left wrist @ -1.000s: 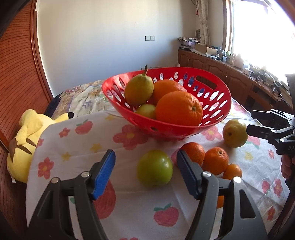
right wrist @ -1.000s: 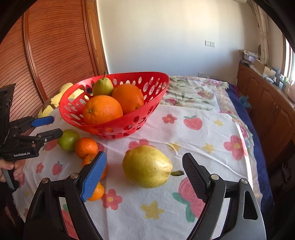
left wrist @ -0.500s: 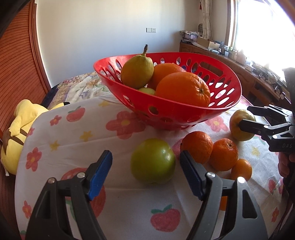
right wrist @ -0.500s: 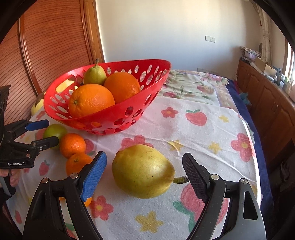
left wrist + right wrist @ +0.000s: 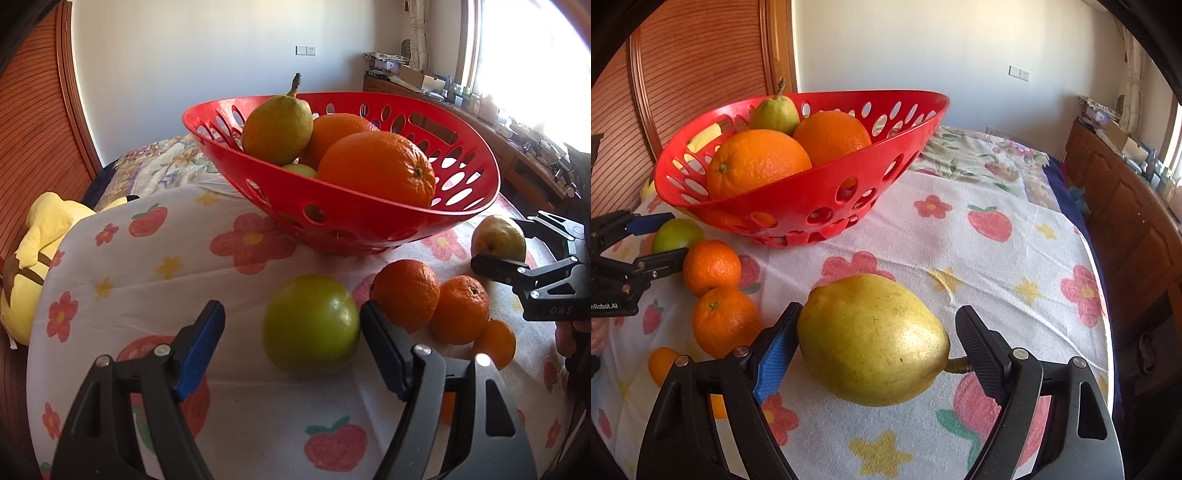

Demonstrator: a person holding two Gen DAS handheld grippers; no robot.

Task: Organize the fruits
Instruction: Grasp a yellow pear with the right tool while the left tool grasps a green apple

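A red perforated basket (image 5: pixel 369 221) (image 5: pixel 798 195) stands on the flowered cloth and holds two oranges (image 5: pixel 376 173), a pear (image 5: pixel 277 125) and a small green fruit. My left gripper (image 5: pixel 291 336) is open around a green apple (image 5: pixel 310 328) on the cloth; the right finger is close to it. My right gripper (image 5: pixel 875 347) is open around a yellow pear (image 5: pixel 871 339) lying on its side, the left finger close to or touching it. Three small tangerines (image 5: pixel 406 295) (image 5: pixel 711 267) lie between the two fruits.
A yellow plush toy (image 5: pixel 33 258) lies off the cloth's left edge. A wooden sliding door (image 5: pixel 683 74) stands behind the basket. A wooden cabinet (image 5: pixel 1126 206) with clutter runs along the window wall. A flowered bedspread (image 5: pixel 979 155) lies beyond the cloth.
Both grippers have moved forward and lower: the apple now lies between the left fingers, the pear between the right fingers. Both stay open.
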